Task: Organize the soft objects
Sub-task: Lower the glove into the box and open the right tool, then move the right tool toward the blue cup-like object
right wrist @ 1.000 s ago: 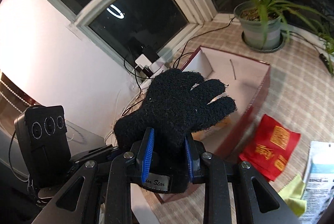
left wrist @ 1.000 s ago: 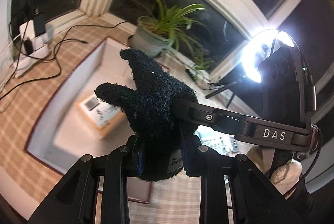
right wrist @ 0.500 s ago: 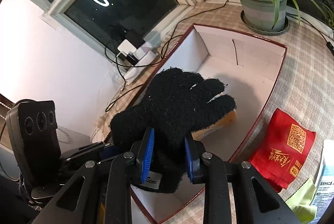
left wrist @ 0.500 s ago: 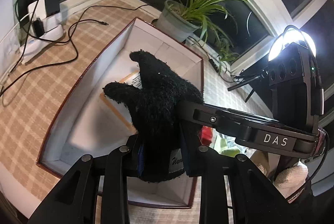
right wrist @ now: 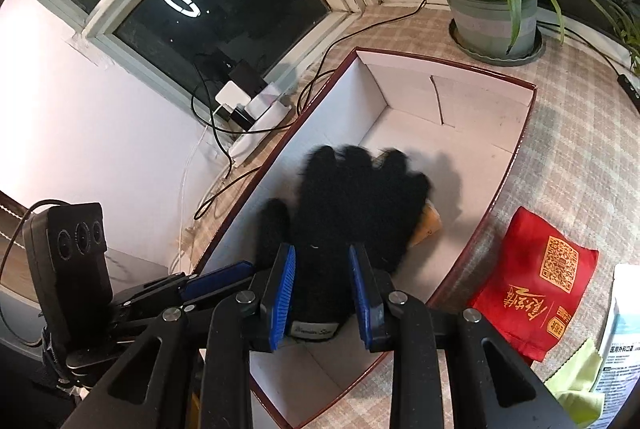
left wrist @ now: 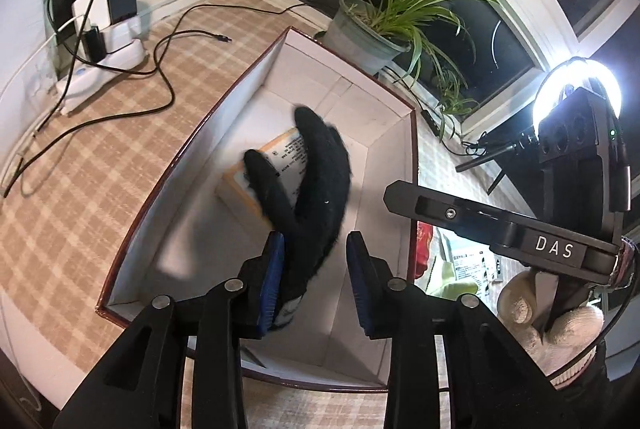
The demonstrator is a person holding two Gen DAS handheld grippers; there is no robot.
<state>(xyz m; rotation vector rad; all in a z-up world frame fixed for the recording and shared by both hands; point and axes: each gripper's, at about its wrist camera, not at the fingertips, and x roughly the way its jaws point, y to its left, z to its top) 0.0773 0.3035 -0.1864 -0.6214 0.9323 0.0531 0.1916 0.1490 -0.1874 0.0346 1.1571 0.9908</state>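
The left gripper [left wrist: 315, 273] hangs over the open box [left wrist: 256, 85] with its jaws opening; a black glove [left wrist: 316, 197] is between the blue pads [left wrist: 273, 269], but the pad at 3 o'clock stands clear of the fabric and the glove is blurred, as if slipping free. Its cuff sits low by the pad at 9 o'clock, and its fingers curve away toward 12 o'clock, over a tan packet [left wrist: 260, 181] lying on the box floor.

The right gripper [right wrist: 322, 289] is clamped on the cuff of a second black glove [right wrist: 352, 205], both pads pressing the knit. This glove spreads flat from the jaws toward 12 o'clock, thumb at 10 o'clock, also over the box interior and hiding most of the same packet.

The step in hand looks like the drop: both gloves are above the box and one is being let go. Next, the left jaws need only finish widening and lift clear so the fuzzy knit does not snag on a pad. The right gripper should then loosen the same way.

Further out, at 3 o'clock of the right gripper, a red pouch [right wrist: 536, 277] and a yellow-green cloth [right wrist: 576, 385] lie on the checked surface [right wrist: 580, 165] outside the box, probably awaiting their turn. A potted plant [right wrist: 496, 9] stands beyond the box at 1 o'clock.
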